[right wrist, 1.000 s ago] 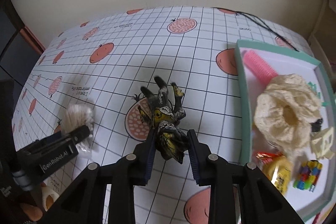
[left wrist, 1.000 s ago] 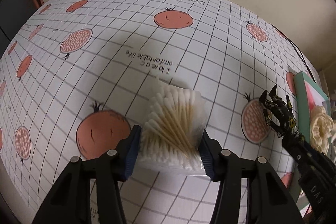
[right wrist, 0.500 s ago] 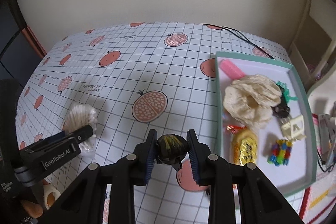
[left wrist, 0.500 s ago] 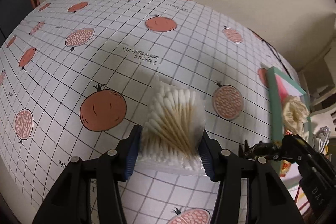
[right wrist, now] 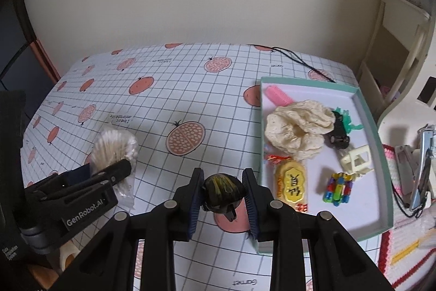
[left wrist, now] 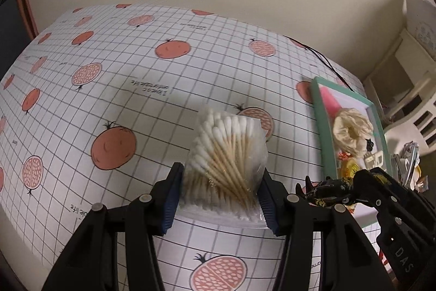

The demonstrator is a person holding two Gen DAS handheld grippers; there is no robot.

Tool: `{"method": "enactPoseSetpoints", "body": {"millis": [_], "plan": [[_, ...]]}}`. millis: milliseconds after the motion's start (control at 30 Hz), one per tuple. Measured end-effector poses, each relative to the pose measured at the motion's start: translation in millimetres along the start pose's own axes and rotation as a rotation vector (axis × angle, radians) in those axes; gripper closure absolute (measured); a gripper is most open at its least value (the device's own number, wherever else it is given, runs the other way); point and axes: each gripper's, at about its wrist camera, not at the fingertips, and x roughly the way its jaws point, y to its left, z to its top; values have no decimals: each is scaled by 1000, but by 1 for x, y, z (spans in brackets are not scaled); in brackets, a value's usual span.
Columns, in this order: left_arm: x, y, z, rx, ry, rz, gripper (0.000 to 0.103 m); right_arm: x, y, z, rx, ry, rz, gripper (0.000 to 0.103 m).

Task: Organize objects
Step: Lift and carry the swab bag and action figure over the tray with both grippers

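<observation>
Both loads hang clear of the tablecloth (right wrist: pixel 190 89) for carrying right to the tray (right wrist: pixel 362 111): the left gripper (left wrist: pixel 218 195) pinches a bag of cotton swabs (left wrist: pixel 229 154), and the right gripper (right wrist: pixel 222 195) is clamped on a black-and-yellow toy figure (right wrist: pixel 222 188).

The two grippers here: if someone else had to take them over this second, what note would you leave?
Left gripper: jaws shut on the bag of cotton swabs, held above the tablecloth.
Right gripper: jaws shut on the black and yellow toy figure, just left of the green tray.
Done: tray already holds a pink roller, cream scrunchie, candy, small toys.
Left: both held items are not yet in the tray; probably set the figure in first, then the swabs.
</observation>
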Motion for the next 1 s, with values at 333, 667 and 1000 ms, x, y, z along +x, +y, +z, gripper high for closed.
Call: {"method": "enactPoseSetpoints", "body": {"millis": [333,667,1000], "plan": [[0,-37,-4,46,-14,-16,49,-2,-45,-2,84,-18,-22,72],[-4,-83,-10,109,-48,-72,49,-13,-83,-2,168,-60,2,72],[-2,-132,-18,211,-75,-100,49,-12,-124,-2,241,-90,-62,72]]}}
